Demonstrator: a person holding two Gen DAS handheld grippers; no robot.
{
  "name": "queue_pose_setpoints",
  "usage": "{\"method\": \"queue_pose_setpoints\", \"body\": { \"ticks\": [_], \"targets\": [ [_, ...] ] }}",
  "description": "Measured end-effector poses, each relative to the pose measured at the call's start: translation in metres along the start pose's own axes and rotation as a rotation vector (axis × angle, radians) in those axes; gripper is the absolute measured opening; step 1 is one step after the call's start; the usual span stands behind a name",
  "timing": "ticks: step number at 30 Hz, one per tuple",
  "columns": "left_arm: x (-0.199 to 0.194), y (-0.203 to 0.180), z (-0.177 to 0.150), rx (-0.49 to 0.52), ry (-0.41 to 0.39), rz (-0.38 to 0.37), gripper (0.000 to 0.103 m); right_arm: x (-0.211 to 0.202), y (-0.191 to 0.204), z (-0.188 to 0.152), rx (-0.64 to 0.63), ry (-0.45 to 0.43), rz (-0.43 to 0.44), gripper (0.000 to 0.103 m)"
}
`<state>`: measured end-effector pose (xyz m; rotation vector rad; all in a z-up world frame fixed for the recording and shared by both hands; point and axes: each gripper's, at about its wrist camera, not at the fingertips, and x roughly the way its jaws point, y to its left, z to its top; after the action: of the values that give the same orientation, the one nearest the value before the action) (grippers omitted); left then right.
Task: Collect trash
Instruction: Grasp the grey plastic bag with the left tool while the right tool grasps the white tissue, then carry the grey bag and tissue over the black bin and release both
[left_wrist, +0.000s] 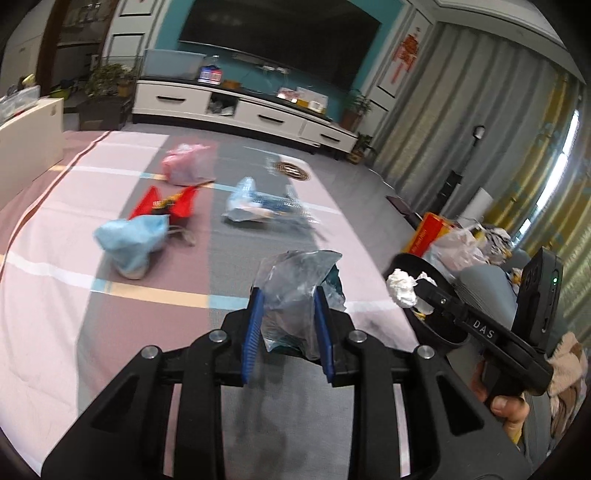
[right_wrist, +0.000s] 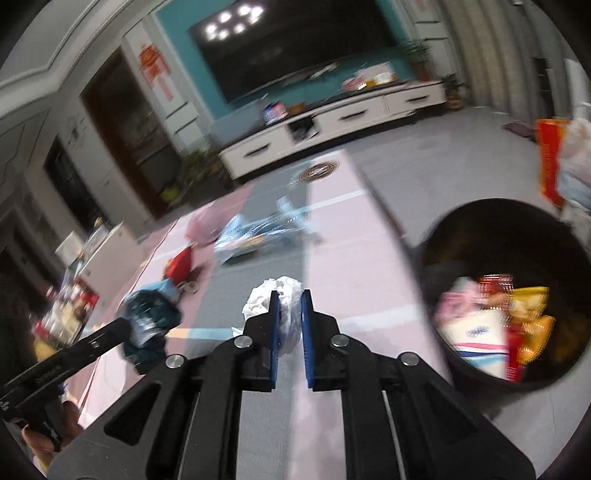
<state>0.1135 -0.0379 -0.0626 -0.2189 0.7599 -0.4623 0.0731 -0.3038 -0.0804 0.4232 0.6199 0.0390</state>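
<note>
My left gripper (left_wrist: 289, 291) is shut on a crumpled clear and teal plastic bag (left_wrist: 295, 273), held above the striped cloth (left_wrist: 55, 314). To its right, my right gripper (left_wrist: 417, 291) grips a white crumpled wad (left_wrist: 400, 286) over the black bin (left_wrist: 443, 341). In the right wrist view my right gripper (right_wrist: 290, 295) pinches the white wad (right_wrist: 266, 295). The bin (right_wrist: 480, 229) stands to its right with several wrappers inside. At far left, my left gripper (right_wrist: 136, 325) holds the teal bag (right_wrist: 151, 314). A pink bag (left_wrist: 186, 164), red wrapper (left_wrist: 162, 206), blue bag (left_wrist: 129, 240) and clear wrapper (left_wrist: 258, 205) lie on the cloth.
A white TV cabinet (left_wrist: 240, 107) runs along the far wall under a dark screen. A pile of bags and a red box (left_wrist: 454, 243) sits beyond the bin on the right. A white box (left_wrist: 29, 136) stands at the cloth's left edge. A hand (left_wrist: 509, 410) holds the right gripper's handle.
</note>
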Motion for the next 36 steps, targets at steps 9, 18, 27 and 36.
{"method": "queue_pose_setpoints", "body": {
  "ticks": [9, 18, 27, 36],
  "targets": [
    [0.036, -0.089, 0.008, 0.139, 0.043, -0.104, 0.029, -0.045, -0.08, 0.006, 0.113, -0.161, -0.287, 0.012],
    [0.106, -0.177, 0.01, 0.218, 0.155, -0.248, 0.03, -0.042, -0.133, -0.002, 0.249, -0.152, -0.35, 0.012],
    [0.157, -0.203, 0.0, 0.238, 0.229, -0.232, 0.033, -0.041, -0.153, -0.006, 0.294, -0.134, -0.359, 0.013],
    [0.157, -0.2, -0.002, 0.227, 0.218, -0.247, 0.054, -0.046, -0.16, -0.007, 0.342, -0.158, -0.364, 0.036]
  ]
}}
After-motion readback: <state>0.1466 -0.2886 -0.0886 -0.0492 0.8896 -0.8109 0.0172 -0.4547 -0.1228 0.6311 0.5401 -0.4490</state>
